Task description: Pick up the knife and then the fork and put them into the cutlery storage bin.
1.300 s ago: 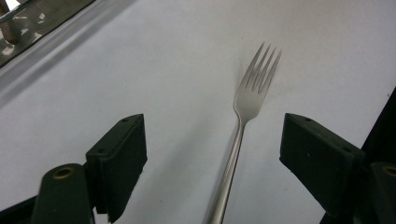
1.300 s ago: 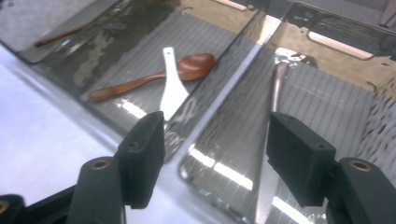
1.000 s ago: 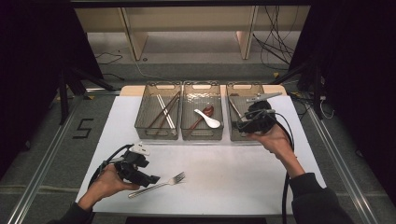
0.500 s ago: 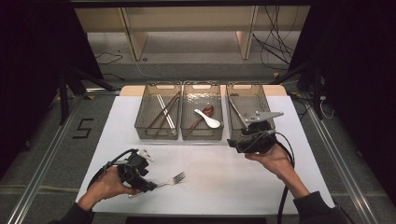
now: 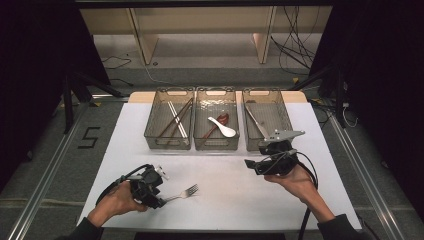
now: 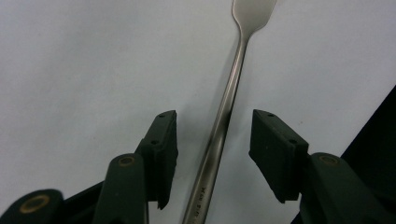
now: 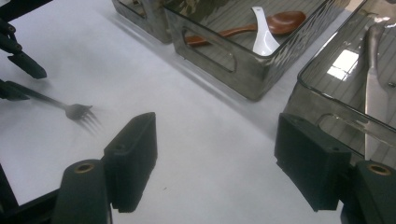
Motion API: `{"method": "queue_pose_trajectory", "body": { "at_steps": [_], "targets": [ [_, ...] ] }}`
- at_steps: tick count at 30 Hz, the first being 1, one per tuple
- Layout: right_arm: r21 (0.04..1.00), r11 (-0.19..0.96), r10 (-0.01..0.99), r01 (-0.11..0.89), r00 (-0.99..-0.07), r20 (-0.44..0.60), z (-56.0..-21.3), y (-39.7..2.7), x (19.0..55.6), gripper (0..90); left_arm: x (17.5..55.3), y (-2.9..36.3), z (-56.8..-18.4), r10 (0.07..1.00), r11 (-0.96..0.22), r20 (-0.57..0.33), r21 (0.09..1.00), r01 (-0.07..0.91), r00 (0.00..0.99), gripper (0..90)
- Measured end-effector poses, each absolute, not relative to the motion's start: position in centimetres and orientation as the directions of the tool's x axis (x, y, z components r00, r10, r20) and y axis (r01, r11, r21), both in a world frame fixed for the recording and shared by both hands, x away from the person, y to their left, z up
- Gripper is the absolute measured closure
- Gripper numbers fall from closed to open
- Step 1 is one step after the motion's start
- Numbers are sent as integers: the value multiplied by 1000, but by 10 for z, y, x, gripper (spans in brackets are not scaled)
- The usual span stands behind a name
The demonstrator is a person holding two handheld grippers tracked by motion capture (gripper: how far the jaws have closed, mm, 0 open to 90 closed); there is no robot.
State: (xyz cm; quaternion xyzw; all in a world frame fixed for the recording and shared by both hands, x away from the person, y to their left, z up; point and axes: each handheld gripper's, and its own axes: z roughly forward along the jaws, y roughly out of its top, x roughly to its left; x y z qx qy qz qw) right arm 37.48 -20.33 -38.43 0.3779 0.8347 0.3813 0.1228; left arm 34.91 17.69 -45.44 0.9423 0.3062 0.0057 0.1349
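Right tongs point(image 5: 248, 164) have pulled back from the right bin point(image 5: 280, 141) since the earlier frames and now sit low over the white tabletop point(image 5: 225, 200), in front of that bin. Left hand point(image 5: 116, 204) has barely shifted; its tongs have just been closing, with the fork handle between them.

Layout, big to small:
- tabletop: white sheet, three clear bins in a row at the far side.
- left bin point(image 5: 150, 135): chopsticks point(image 5: 176, 120). Middle bin point(image 5: 216, 146): white spoon point(image 5: 223, 127) lying over a brown wooden spoon point(image 5: 216, 125). Right bin: a knife point(image 5: 256, 122).
- fork point(image 5: 186, 192): flat on the tabletop at the near left, well apart from the bins, tines pointing right towards the other hand.

Key relation: in the left gripper view the fork handle point(image 6: 223, 122) runs straight up between the two pads point(image 6: 164, 149), long axis in line with the tongs' reach and the head at the far end. Left tongs point(image 5: 162, 201) are half closed and straddle the handle with a visible gap on both sides, so nothing is clamped yet. The handle sits slightly nearer the left pad.

Right tongs stand wide apart and empty; in the right gripper view the fork tines point(image 7: 81, 113) lie off to their left, well apart.

Judgement: the left hand is by far the nearer and owns this pick. Closing further should take the handle crosswise, mid-shaft. Thin, slick metal could swing in the grip on lift.
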Motion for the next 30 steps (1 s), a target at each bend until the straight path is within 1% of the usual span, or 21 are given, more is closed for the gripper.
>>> {"method": "queue_pose_trajectory", "body": {
  "at_steps": [12,22,26,30],
  "targets": [
    [723,435,713,537,-696,87,-387,-201,371,308,347,176,-460,561,-799,-72,215,562,825,638],
    [722,438,712,536,-697,86,-387,-202,370,313,344,173,-462,531,-828,-28,197,525,847,726],
    [724,434,715,536,-694,85,-386,-202,370,314,342,172,-462,523,-834,-25,192,517,852,748],
    [725,434,714,534,-695,84,-386,-202,369,314,341,170,-462,512,-844,-12,180,505,859,748]
  ]
}}
